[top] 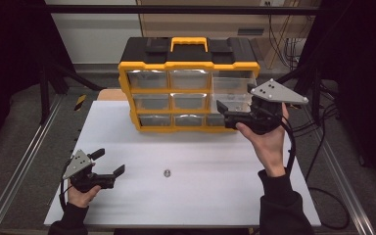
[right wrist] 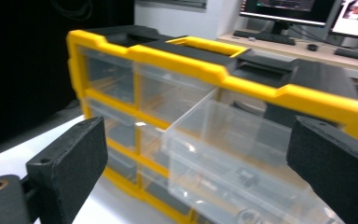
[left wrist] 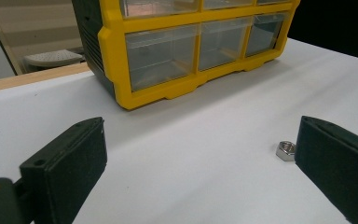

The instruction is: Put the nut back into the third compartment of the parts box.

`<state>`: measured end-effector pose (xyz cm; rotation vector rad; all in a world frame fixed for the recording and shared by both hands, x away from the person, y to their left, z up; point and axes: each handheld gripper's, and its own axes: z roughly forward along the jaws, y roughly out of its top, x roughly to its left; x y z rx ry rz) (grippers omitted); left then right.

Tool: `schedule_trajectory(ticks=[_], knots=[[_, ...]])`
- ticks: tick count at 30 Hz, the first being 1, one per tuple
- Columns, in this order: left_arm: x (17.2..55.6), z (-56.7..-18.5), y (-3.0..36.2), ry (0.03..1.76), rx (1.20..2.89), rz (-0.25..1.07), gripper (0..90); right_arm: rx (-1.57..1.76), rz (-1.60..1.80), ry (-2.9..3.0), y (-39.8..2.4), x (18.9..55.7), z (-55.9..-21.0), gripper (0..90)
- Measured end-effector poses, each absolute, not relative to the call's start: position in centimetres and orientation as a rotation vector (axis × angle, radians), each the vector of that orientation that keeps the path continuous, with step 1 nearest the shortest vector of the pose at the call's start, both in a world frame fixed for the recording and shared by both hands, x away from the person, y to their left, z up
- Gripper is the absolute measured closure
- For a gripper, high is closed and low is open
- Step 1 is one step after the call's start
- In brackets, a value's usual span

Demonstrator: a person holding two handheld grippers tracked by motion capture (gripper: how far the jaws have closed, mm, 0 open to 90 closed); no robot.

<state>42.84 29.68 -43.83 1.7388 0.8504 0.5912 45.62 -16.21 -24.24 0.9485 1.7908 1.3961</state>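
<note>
High view, landmark: the yellow-and-black drawer cabinet (top: 188, 83) stands at the far edge of the white table (top: 127, 147), and every place below is told from it.
Nut, place: a small metal nut (top: 167, 173) lies alone on the bare table well in front of the cabinet, roughly below its middle column.
Nut, look: in the left gripper view the nut (left wrist: 285, 150) is a silver hexagon lying flat with its hole facing up, so it has no real long axis to line up with.
Pulled drawer: the clear top-right drawer (top: 232, 88) stands out of the cabinet front; in the right gripper view this drawer (right wrist: 242, 140) shows a few small parts in it, too blurred to name.
Left hand-held gripper: the left hand-held gripper (top: 108, 164) rests low at the table's near left, well in front of the cabinet, jaws spread wide with nothing between them.
Right hand-held gripper: the right hand-held gripper (top: 227, 113) hangs just in front of the cabinet's right column beside the pulled drawer, jaws wide apart and holding nothing.
Deciding relation: the nut lies to the right of the left hand-held gripper's tips at table level, just beside its right jaw in its own view, and the left one looks the nearer of the two.
Judgement: picking up the nut probably falls to the left hand-held gripper, with a short slide right so the nut sits between the jaws.
</note>
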Motion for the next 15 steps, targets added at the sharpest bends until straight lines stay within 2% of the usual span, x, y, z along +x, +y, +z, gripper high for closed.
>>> schedule_trajectory(ticks=[15], knots=[[42.8, -43.8, 29.6, 0.848, 1.741, 0.593, 2.2, 0.923, 1.447, 1.880, -15.0, 43.2, -29.3, 3.4]])
